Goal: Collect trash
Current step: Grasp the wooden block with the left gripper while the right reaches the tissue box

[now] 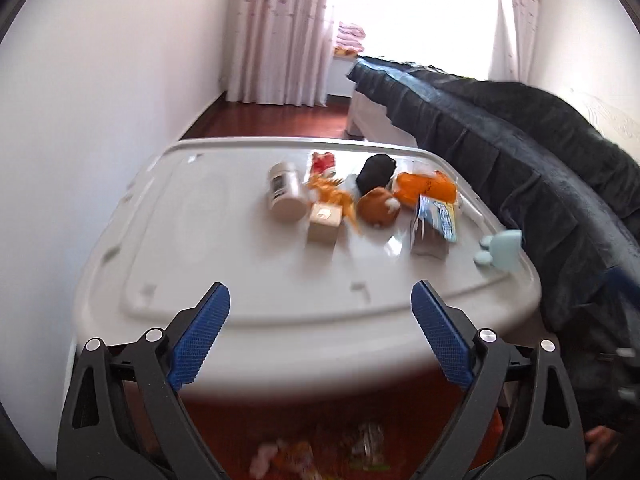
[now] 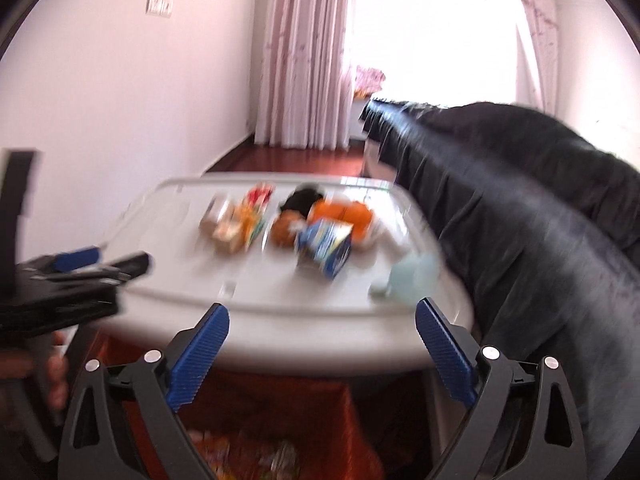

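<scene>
A cluster of trash lies on a white plastic lid [image 1: 208, 248]: a beige jar [image 1: 285, 194] on its side, a small cardboard box [image 1: 325, 222], orange wrappers [image 1: 426, 188], a brown round lump [image 1: 378, 206], a black lump [image 1: 376, 172], a blue-and-white packet [image 1: 436, 220] and a red packet [image 1: 323, 162]. My left gripper [image 1: 320, 300] is open and empty, near the lid's front edge. My right gripper [image 2: 322, 320] is open and empty, also at the front edge; its view is blurred, with the blue packet [image 2: 326, 248] ahead. The left gripper also shows at left in the right wrist view [image 2: 100, 264].
A pale blue toy [image 1: 500, 250] sits at the lid's right edge. A dark blue blanket [image 1: 540, 184] covers a bed on the right. A white wall runs along the left. Litter lies below in an orange-lined container [image 1: 320, 452]. Curtains [image 1: 280, 32] hang at the back.
</scene>
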{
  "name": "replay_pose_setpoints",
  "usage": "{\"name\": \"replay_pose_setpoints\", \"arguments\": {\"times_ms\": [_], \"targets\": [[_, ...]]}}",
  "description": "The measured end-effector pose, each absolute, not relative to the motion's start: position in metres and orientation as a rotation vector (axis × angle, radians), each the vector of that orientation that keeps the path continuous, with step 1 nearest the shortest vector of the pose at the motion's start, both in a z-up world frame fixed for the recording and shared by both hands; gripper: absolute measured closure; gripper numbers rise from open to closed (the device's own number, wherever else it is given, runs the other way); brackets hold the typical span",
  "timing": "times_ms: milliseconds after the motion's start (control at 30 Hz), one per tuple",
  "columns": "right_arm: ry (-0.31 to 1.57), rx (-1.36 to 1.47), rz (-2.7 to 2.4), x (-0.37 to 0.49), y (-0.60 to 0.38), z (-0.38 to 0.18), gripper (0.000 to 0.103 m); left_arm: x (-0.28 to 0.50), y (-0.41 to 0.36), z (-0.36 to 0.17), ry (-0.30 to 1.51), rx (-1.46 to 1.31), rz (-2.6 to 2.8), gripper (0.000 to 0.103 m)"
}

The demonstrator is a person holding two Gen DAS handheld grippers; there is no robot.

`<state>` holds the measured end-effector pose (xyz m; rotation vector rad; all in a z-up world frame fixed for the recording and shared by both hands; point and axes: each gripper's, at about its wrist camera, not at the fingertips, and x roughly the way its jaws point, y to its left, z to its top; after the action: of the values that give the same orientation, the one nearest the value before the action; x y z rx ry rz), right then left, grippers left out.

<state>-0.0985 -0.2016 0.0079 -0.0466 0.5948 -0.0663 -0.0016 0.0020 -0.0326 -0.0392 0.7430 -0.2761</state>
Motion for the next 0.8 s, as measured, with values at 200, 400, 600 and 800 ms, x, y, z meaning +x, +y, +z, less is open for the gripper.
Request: {"name": "replay_pose_setpoints", "arguments": {"times_ms": [200, 400, 600, 800], "targets": [[0.545, -0.042, -0.061, -0.084, -0.209, 0.018, 0.009, 0.074, -0.025, -0.071, 0.827, 0.031, -0.265, 0.013], [0.569, -0.065, -0.039, -0.076, -0.208, 0.005, 0.008, 0.113, -0.031, -0.099, 0.869, 0.046, -0.265, 0.023], [0.577, -0.046, -0.031, -0.072, -0.212, 0.000, 0.007, 0.131, -0.040, -0.113, 0.903, 0.061, -0.274, 0.034], [0.598, -0.044, -0.034, -0.070, -0.215, -0.006, 0.007, 0.143, -0.051, -0.119, 0.935, 0.081, -0.297, 0.066]]}}
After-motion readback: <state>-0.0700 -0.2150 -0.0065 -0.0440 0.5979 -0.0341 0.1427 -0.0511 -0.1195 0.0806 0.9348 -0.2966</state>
